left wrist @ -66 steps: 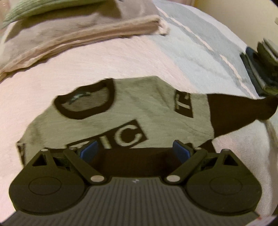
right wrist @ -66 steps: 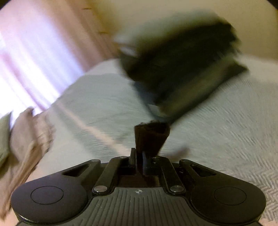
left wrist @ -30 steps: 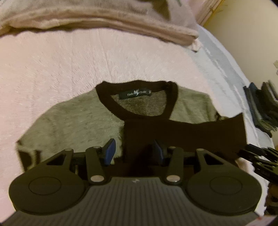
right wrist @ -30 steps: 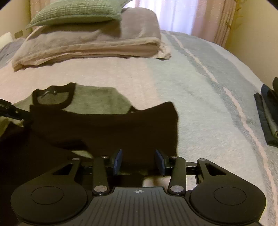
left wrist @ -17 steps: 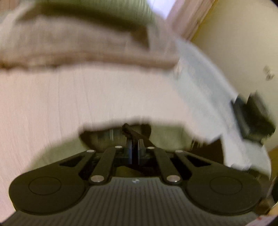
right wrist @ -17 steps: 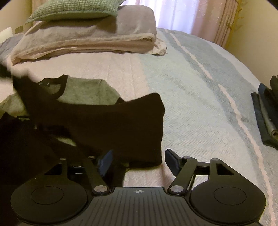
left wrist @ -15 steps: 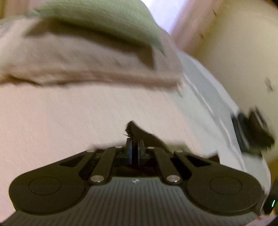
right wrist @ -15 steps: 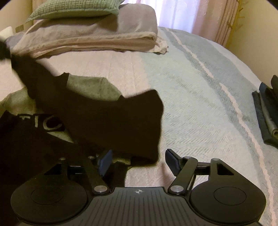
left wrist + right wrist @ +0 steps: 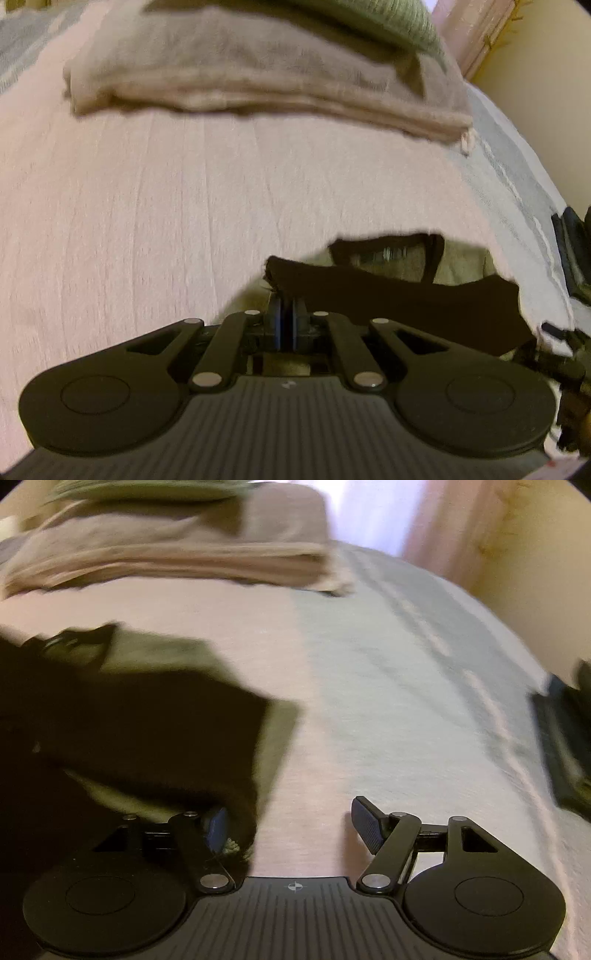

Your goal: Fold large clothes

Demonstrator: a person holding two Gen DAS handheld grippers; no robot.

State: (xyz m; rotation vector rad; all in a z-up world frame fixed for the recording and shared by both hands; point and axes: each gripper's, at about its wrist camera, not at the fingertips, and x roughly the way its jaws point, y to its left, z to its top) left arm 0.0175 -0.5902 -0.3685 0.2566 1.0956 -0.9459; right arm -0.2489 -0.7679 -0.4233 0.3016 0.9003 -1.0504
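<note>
Lifted since before, black sleeve [image 9: 388, 291] lies crosswise, pinched by left hand-held gripper [image 9: 286, 325]; right hand-held gripper [image 9: 291, 827] gapes wide.

Both wrist views low over bed [image 9: 147, 221], facing pillows [image 9: 166, 554] (blurred, probably headboard end).

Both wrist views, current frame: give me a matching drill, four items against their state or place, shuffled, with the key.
Items
1. left gripper
2. right gripper
3. green cushion
4. dark folded clothes

States or places
A. fingers spread apart, gripping nothing
B. lying on the bedspread at its right edge
C. shut on the black sleeve of the grey sweater
D. stacked on top of the beige pillow

Pairs: 1-C, 2-A, 3-D, 4-B
</note>
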